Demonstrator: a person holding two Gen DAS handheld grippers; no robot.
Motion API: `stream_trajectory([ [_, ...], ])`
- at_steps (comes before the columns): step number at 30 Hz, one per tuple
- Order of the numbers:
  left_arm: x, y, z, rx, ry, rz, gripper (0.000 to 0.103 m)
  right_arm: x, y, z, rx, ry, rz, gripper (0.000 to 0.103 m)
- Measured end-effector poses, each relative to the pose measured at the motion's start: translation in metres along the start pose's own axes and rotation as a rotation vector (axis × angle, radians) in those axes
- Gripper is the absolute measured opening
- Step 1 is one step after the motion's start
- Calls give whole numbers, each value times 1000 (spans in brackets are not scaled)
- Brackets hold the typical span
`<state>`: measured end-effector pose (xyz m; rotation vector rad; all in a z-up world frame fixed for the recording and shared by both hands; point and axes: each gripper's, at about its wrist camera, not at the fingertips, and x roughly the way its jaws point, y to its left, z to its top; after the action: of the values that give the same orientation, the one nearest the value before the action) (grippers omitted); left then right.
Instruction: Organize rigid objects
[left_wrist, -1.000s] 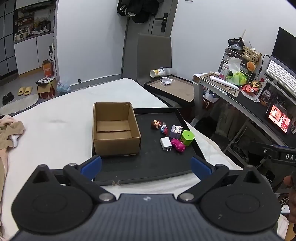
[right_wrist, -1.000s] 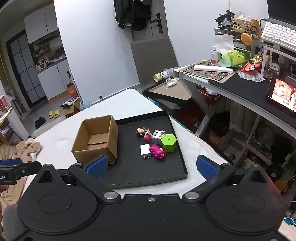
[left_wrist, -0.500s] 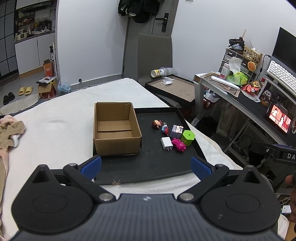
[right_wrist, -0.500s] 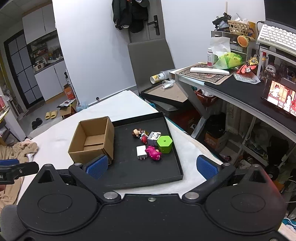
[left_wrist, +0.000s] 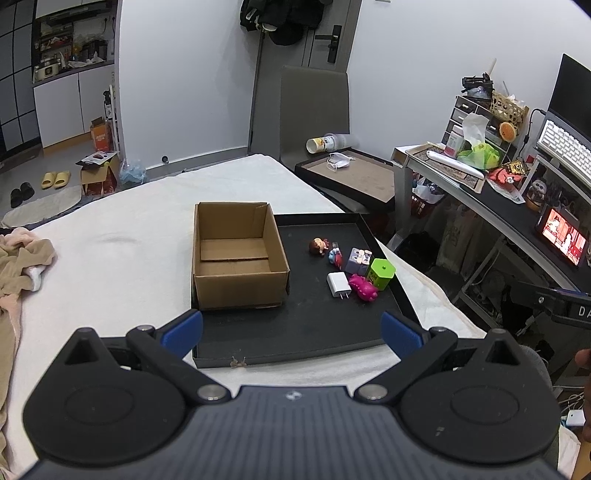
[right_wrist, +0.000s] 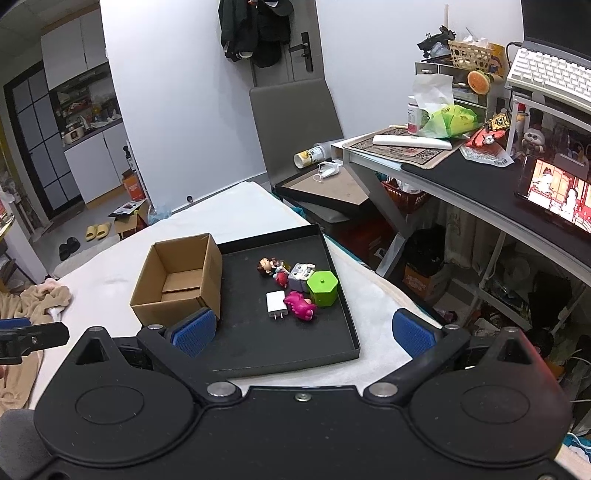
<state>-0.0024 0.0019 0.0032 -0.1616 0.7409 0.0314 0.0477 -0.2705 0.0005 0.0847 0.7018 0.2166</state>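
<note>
A black tray (left_wrist: 317, 325) (right_wrist: 258, 354) lies on a white bed. On its left stands an open, empty cardboard box (left_wrist: 236, 258) (right_wrist: 177, 277). On its right sit several small items: a doll figure (left_wrist: 318, 246) (right_wrist: 266, 266), a grey cube toy (left_wrist: 357, 260) (right_wrist: 300, 276), a green hexagonal box (left_wrist: 382, 272) (right_wrist: 323, 287), a white charger (left_wrist: 338, 284) (right_wrist: 276, 303) and a pink toy (left_wrist: 362, 287) (right_wrist: 300, 305). My left gripper (left_wrist: 291, 332) and right gripper (right_wrist: 301, 332) both hover open near the tray's front edge, holding nothing.
A beige cloth (left_wrist: 22, 254) lies at the bed's left. To the right stand a cluttered desk (right_wrist: 461, 173) with a lit tablet (right_wrist: 557, 192) and a keyboard (right_wrist: 550, 79). Behind the bed are a grey chair (left_wrist: 314, 110) and a second dark tray (left_wrist: 354, 177).
Both views have shifted slightly; the right gripper has drawn a little closer to the tray. Both grippers stay open and nothing on the tray has moved.
</note>
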Motion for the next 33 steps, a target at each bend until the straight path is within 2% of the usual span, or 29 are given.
stream_trajectory([
  [12, 1, -1, -1, 4, 0, 1, 102, -3, -1, 0, -9, -15, -7, 103],
  [33, 2, 0, -3, 7, 6, 2, 102, 2, -3, -1, 6, 11, 9, 103],
])
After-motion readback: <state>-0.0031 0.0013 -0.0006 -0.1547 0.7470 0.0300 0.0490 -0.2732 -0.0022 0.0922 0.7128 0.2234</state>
